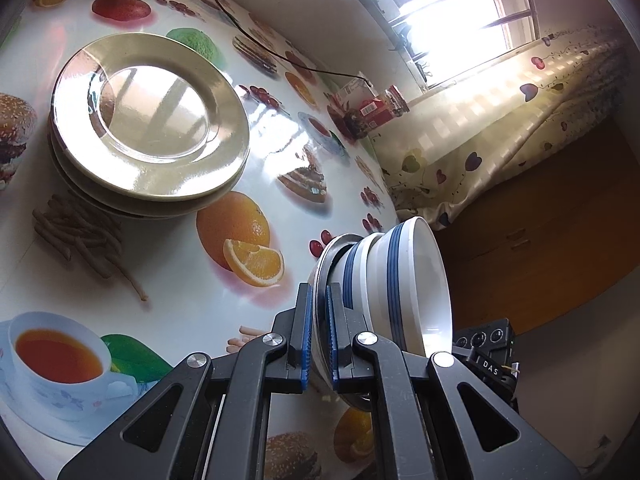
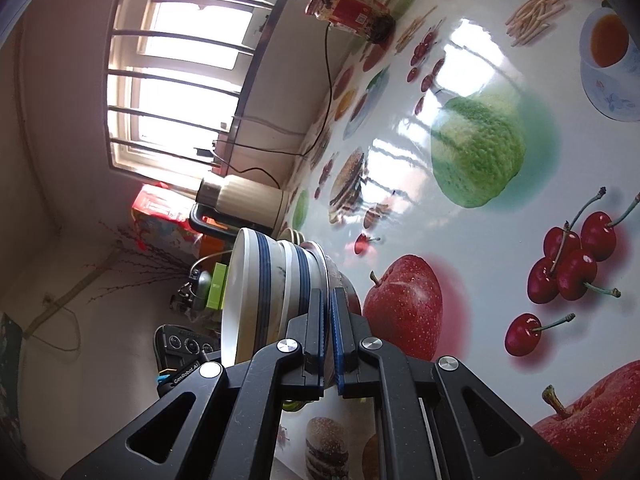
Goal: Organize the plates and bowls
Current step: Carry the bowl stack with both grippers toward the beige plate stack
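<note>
A nested stack of white bowls with blue bands (image 1: 400, 280) sits in a steel bowl (image 1: 320, 280). My left gripper (image 1: 319, 336) is shut on the steel bowl's thin rim. On the opposite side of the same steel bowl (image 2: 332, 276), my right gripper (image 2: 329, 340) is shut on the rim. The white bowls (image 2: 248, 288) open away from the table in that view. A stack of cream plates (image 1: 148, 120) rests on the table at upper left in the left wrist view. Each camera shows the other gripper's body behind the bowls.
The table (image 1: 168, 280) wears a glossy fruit-print cloth. A red jar (image 1: 394, 100) and a red box (image 1: 360, 108) stand at its far edge by the window. A cream jug (image 2: 248, 200) and a black cable (image 2: 328, 92) lie near the wall. A bed (image 1: 500, 128) is beside the table.
</note>
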`<control>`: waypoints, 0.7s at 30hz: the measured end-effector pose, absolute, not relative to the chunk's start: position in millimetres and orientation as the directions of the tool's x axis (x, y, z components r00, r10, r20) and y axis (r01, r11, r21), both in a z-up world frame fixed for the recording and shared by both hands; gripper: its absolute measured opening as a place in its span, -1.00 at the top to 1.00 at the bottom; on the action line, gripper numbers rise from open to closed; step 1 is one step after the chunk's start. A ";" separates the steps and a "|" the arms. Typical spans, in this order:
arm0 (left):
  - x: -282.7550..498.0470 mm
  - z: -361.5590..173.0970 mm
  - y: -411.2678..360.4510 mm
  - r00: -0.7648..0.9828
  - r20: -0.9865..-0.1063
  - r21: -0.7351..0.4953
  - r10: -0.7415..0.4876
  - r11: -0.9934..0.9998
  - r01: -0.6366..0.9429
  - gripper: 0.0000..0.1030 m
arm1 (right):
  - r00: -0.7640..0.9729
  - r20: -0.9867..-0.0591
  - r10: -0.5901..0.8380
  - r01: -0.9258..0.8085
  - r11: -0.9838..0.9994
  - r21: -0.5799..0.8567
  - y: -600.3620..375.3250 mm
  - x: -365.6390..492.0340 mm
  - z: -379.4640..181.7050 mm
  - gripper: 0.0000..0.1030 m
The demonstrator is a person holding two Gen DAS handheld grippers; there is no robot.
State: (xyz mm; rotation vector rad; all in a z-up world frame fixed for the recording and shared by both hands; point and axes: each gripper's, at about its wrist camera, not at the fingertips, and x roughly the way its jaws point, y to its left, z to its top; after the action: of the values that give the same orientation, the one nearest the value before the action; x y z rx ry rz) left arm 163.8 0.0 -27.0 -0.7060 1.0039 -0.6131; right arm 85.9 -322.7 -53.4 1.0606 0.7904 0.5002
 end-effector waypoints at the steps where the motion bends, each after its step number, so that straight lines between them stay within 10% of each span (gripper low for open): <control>1: 164.4 -25.3 1.7 0.414 -0.531 -0.767 -0.739 0.628 0.136 0.90 | 0.628 -0.327 0.706 0.002 0.420 0.908 -320.8 87.7 -51.8 0.87; 21: 178.9 -0.9 31.4 0.474 -0.526 -0.756 -0.706 0.643 0.119 0.90 | 0.594 -0.315 0.740 -0.050 0.425 0.904 -289.6 127.1 -23.7 0.86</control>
State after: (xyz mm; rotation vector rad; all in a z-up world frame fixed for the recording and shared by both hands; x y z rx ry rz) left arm 178.9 31.4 -0.9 -0.7148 0.9497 -0.5608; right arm 127.1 -289.6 -23.7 1.0209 0.8015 0.5661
